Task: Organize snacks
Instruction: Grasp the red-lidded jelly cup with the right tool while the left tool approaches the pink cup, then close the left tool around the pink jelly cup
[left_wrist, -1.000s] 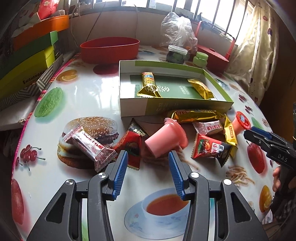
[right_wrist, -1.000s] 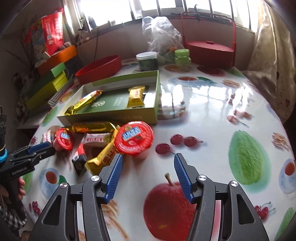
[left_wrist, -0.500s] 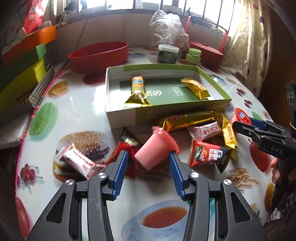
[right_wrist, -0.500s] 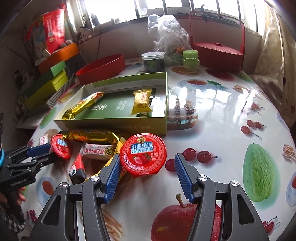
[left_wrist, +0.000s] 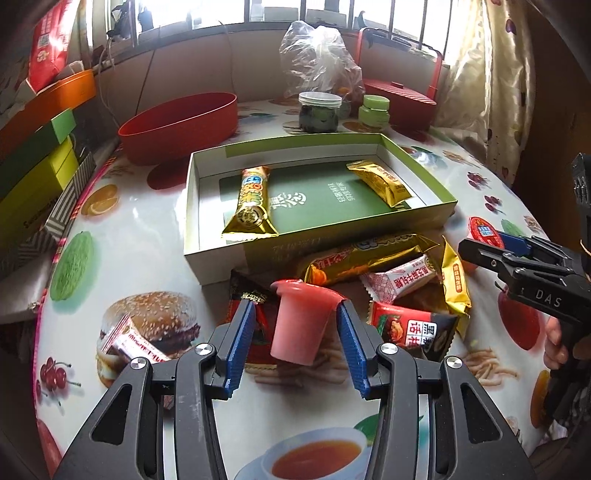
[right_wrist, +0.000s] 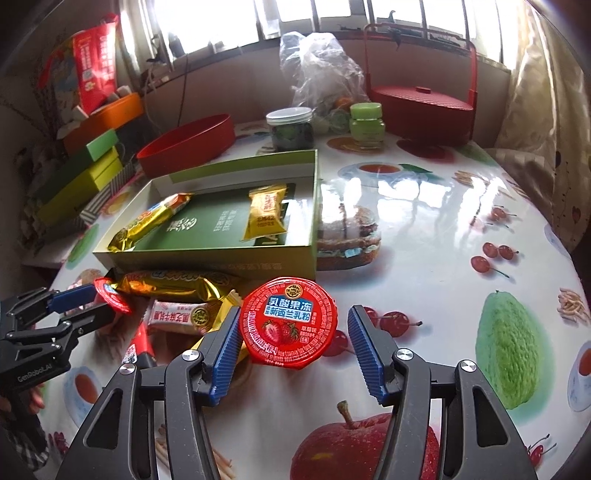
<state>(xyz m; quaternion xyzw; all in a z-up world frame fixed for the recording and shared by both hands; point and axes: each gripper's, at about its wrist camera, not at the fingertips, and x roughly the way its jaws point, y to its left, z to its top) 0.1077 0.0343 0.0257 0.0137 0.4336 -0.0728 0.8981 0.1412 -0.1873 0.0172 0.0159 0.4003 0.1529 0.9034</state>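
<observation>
While the right gripper (right_wrist: 291, 345) closes round the jelly cup (right_wrist: 288, 323), lower centre on the tabletop (right_wrist: 424, 236), fingers not yet pressing, left gripper (left_wrist: 295, 343) straddles a pink cup (left_wrist: 301, 323), half-wide. Light, slick; grip sidewalls w/ care.

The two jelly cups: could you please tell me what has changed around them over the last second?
Both grippers advanced. The left gripper now straddles the tipped pink jelly cup; the right gripper, its fingers closing, now flanks the upright red-lidded jelly cup, one finger apparently touching it. Neither cup is lifted. The green box and its two bars stayed put.

Both wrist views look steeply down, close over the table (left_wrist: 122, 221), sharing the green box (right_wrist: 207, 254).
</observation>
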